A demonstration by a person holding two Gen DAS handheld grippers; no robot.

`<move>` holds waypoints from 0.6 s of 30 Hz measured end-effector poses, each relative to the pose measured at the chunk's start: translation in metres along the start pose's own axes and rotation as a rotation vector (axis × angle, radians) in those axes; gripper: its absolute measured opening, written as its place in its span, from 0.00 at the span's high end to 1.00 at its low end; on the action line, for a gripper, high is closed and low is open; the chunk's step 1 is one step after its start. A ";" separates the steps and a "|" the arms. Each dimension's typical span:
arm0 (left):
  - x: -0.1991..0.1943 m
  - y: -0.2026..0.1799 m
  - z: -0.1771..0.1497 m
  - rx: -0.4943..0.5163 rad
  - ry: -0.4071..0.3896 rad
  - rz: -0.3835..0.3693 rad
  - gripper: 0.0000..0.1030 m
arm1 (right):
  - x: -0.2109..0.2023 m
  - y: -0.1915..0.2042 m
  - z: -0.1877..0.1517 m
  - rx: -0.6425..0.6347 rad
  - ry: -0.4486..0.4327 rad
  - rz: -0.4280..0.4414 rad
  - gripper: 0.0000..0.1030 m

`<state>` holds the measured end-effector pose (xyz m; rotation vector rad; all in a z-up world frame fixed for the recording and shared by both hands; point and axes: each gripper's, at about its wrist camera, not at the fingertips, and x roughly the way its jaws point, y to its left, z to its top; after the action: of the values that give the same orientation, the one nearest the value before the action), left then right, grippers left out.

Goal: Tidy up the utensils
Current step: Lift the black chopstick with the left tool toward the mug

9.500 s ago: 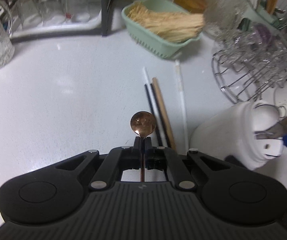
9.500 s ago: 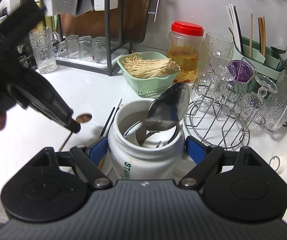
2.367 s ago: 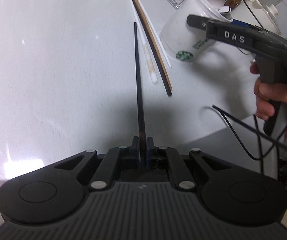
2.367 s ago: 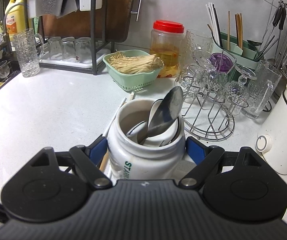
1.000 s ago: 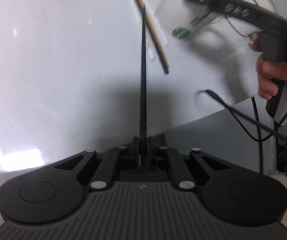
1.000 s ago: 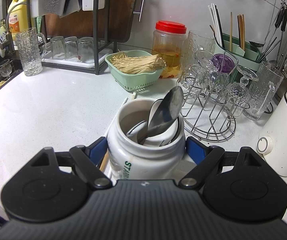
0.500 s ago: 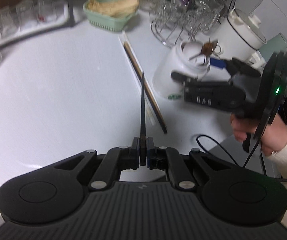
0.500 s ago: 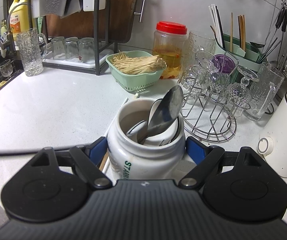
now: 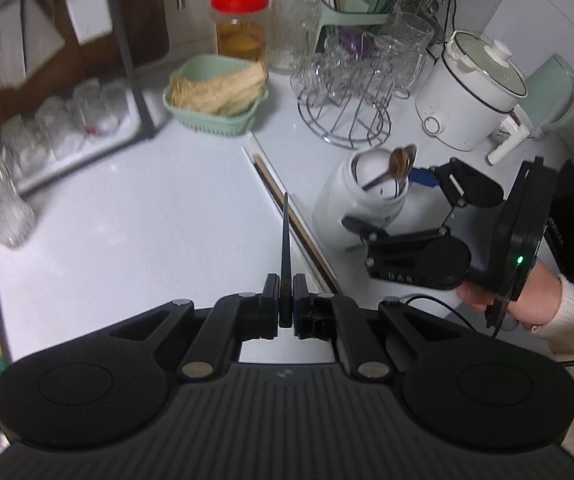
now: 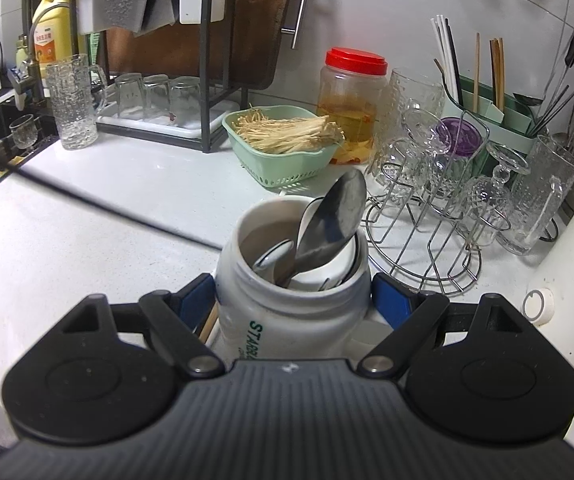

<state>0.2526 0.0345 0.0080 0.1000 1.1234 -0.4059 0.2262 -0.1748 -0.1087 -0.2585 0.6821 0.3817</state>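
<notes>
white counter (image 10: 135,184) under a pale tiled wall (image 10: 427,4); black metal rack (image 10: 207,92) at the back.

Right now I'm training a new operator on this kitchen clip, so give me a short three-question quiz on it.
1. What does the left gripper hold?
2. True or false: the white jar between the right gripper's fingers is empty.
3. The basket near the red-lidded jar is: A blue, B green, C black?

Key: 1. a black chopstick. 2. False, it holds spoons. 3. B.
</notes>
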 end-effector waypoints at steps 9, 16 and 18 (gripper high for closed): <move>-0.053 -0.010 0.057 0.070 0.033 -0.017 0.93 | 0.000 -0.003 0.001 -0.022 0.005 0.027 0.15; -0.088 -0.024 0.086 0.076 0.099 -0.057 0.93 | 0.000 -0.005 0.001 -0.038 0.008 0.043 0.15; -0.094 -0.028 0.092 0.075 0.114 -0.066 0.93 | 0.000 -0.005 0.001 -0.044 0.008 0.051 0.15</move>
<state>0.2868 0.0083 0.1356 0.1536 1.2263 -0.5065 0.2290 -0.1792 -0.1068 -0.2852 0.6892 0.4447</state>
